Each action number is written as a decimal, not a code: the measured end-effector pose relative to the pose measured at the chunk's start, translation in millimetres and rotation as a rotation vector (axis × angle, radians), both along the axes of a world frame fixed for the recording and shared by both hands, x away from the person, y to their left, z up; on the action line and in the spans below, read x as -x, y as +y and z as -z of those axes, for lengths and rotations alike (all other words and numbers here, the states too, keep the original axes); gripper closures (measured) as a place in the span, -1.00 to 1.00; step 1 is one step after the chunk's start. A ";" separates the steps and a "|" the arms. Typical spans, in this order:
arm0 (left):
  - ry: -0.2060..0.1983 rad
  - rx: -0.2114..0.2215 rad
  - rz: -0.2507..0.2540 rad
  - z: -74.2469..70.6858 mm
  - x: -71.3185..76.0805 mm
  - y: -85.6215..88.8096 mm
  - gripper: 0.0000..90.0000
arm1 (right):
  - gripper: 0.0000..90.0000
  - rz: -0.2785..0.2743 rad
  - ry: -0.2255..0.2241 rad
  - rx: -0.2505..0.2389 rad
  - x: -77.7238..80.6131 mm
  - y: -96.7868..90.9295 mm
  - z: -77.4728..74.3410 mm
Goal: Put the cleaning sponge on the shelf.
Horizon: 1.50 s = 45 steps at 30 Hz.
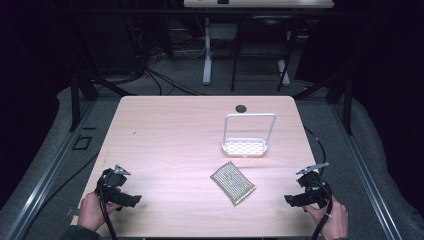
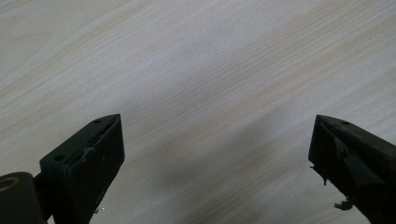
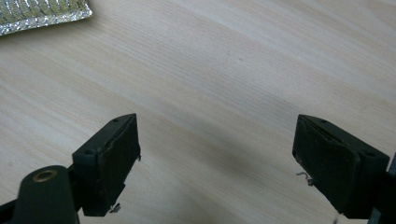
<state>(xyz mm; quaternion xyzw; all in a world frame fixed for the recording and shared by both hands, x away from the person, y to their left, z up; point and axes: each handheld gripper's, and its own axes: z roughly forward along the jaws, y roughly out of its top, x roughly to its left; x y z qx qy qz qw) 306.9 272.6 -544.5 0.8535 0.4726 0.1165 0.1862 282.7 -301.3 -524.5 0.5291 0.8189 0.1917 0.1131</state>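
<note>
A silver-and-gold mesh sponge (image 1: 232,182) lies flat near the middle front of the light wooden table (image 1: 170,140); its corner shows at the top left of the right gripper view as the sponge (image 3: 42,15). Behind it stands a white wire rack (image 1: 246,136) with a perforated base and a tall looped handle. My left gripper (image 1: 131,200) rests low at the front left, held by a hand, open over bare wood (image 2: 215,135). My right gripper (image 1: 292,200) sits at the front right, also open with nothing between its jaws (image 3: 217,154).
A small dark round disc (image 1: 241,108) lies near the table's far edge. Beyond the table are another desk's legs (image 1: 207,50), cables on the floor and dark frame posts. Bare wood stretches across the table's left half.
</note>
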 end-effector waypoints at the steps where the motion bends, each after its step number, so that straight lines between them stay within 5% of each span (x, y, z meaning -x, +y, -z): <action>1: 0.001 -0.002 0.003 -0.2 0.1 0.1 -0.92 | -0.68 -0.004 0.001 0.001 0.0 0.6 0.0; 21: 0.009 -0.006 0.008 0.9 0.1 -2.1 -0.99 | -0.70 -0.060 -0.011 -0.008 -5.8 24.1 -4.4; 45: 0.006 -0.006 0.015 1.2 -0.2 -3.7 -1.00 | -0.97 -0.170 -0.004 0.016 -20.7 71.0 -9.4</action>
